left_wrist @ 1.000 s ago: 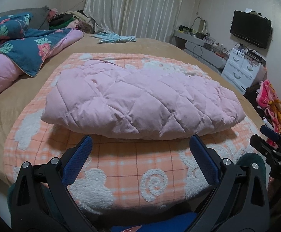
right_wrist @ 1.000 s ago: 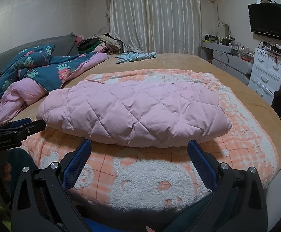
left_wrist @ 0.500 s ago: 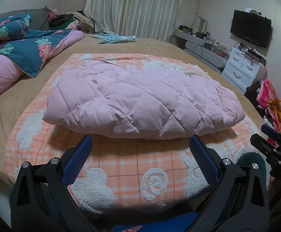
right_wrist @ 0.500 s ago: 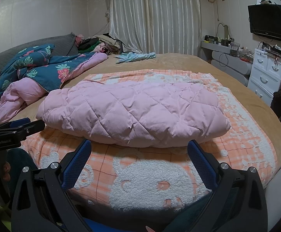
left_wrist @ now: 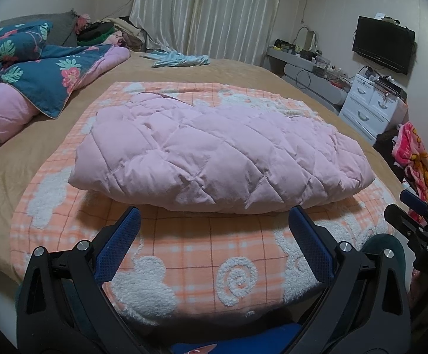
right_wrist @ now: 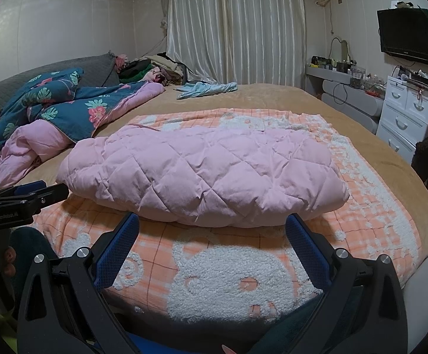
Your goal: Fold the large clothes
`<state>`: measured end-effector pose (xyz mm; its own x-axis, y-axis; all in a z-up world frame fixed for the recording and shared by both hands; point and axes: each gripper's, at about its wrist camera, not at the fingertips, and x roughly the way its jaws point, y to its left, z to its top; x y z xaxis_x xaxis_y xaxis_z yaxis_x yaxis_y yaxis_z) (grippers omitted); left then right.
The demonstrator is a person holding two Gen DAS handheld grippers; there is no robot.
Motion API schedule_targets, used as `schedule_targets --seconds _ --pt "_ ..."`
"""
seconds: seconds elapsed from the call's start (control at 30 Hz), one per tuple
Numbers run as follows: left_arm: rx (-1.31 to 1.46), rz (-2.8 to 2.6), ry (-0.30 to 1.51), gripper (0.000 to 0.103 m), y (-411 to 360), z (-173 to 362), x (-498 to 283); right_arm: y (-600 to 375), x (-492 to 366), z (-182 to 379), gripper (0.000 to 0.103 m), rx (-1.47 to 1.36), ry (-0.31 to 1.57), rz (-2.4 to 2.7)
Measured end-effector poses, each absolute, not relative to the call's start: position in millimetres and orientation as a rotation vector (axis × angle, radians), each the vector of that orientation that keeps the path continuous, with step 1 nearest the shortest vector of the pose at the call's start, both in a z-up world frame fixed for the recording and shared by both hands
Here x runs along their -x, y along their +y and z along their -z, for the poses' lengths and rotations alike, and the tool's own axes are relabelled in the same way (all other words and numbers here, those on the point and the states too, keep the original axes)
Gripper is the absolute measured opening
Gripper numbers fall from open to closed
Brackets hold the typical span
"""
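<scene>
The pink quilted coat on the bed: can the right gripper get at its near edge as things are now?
Probably yes. The right gripper is open and empty, just short of the coat, with only bare orange blanket between them. The left gripper is off to the side.

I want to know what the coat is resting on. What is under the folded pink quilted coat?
The pink quilted coat lies on an orange checked blanket with white fluffy shapes, spread over the tan bedcover. The part of the blanket directly beneath it is covered.
</scene>
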<state>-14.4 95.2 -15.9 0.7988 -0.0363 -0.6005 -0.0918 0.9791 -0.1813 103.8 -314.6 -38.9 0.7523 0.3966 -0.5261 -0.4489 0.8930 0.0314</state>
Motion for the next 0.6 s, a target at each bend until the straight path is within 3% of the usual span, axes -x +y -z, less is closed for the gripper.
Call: schedule_targets --seconds 0.6 --pt "0.203 -0.030 0.647 0.094 94.1 15.7 14.4 -314.7 -103.6 39.2 0.099 0.100 0.551 -0.463"
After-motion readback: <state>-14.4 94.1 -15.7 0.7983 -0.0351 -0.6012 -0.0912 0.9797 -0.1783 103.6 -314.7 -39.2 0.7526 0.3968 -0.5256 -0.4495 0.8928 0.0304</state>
